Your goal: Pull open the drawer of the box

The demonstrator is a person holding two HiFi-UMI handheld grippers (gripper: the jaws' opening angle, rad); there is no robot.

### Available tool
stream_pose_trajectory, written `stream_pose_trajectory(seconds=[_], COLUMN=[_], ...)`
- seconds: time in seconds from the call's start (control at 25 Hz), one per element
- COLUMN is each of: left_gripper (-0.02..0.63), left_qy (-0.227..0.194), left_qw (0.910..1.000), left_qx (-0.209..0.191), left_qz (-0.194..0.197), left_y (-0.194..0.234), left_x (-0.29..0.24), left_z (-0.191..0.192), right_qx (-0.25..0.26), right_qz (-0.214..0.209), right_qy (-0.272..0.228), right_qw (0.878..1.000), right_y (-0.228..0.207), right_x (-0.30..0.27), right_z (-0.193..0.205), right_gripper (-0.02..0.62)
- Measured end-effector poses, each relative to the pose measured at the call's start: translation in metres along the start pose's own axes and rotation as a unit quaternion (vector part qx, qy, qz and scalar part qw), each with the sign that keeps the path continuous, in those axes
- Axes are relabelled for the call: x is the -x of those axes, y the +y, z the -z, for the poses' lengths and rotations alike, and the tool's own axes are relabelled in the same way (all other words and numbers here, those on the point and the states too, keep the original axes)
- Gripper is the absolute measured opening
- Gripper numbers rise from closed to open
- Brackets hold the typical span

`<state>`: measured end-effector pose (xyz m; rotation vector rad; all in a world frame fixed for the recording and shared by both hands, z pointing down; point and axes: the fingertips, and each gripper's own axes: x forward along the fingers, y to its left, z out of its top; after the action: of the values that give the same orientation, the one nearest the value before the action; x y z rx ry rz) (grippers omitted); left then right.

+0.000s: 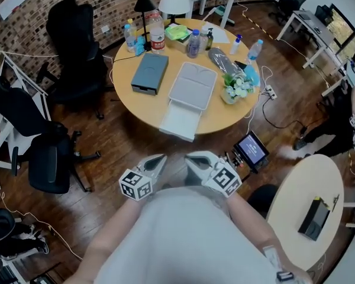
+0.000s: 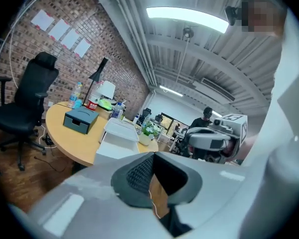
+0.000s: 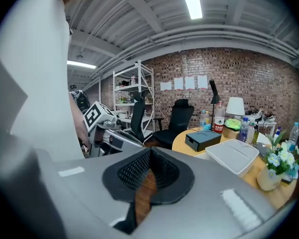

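**Figure: person at a round wooden bench (image 1: 130, 102), both tools drawn in against the body.**

- The left hand-held gripper (image 1: 158, 160) is resting with its jaws pressed together. Its ribbed dark pads (image 2: 138, 173) are gripping nothing.
- The right hand-held gripper (image 1: 192, 160) is lying just beside it. Its jaws are likewise closed, and its pads (image 3: 134, 171) are holding nothing.
- Both tools are pointing toward the bench and hanging well apart from it, above the wooden floor.
- A flat white plastic box (image 1: 193, 85) is sitting near the middle of the bench.
- Its white drawer (image 1: 180, 122) is standing drawn out on the person's side and is overhanging the bench's near edge.
- To the left of the white box, a slate-grey rectangular box (image 1: 149, 71) is lying apart from it. The slotted front of this box is facing the person.
- A small pot of white flowers (image 1: 235, 89) is standing to the right of the white box.
- Clear plastic bottles (image 1: 193, 43) are clustering along the far rim.
- Black office chairs (image 1: 77, 46) are standing to the left of the bench.
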<state>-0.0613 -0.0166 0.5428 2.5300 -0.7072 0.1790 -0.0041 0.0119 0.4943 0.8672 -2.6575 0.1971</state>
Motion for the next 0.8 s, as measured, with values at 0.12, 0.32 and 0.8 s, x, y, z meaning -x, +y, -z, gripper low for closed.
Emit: stream_pose_trajectory(seconds=[0.12,0.32,0.8], left_gripper=[0.005,0.005,0.005], left_qy=[0.007,0.013,0.022], left_qw=[0.9996,0.997,0.9962], left_qx=[-0.022,-0.061,-0.074], left_qz=[0.019,0.046,0.041], left_y=[-0.012,-0.035,-0.031], left_x=[0.0,0.003,0.016], left_z=[-0.001,-0.005,0.004], right_qx=[-0.015,-0.034,-0.038], right_qz=[0.011,0.034,0.045], right_qy=[-0.003,-0.019,-0.024], right_qw=[1.0,0.999,0.998], right_y=[0.006,0.01,0.025], right_x=[0.006,0.014,0.01], right_z=[0.007,0.014,0.01], right_gripper=[-0.002,-0.002,-0.002])
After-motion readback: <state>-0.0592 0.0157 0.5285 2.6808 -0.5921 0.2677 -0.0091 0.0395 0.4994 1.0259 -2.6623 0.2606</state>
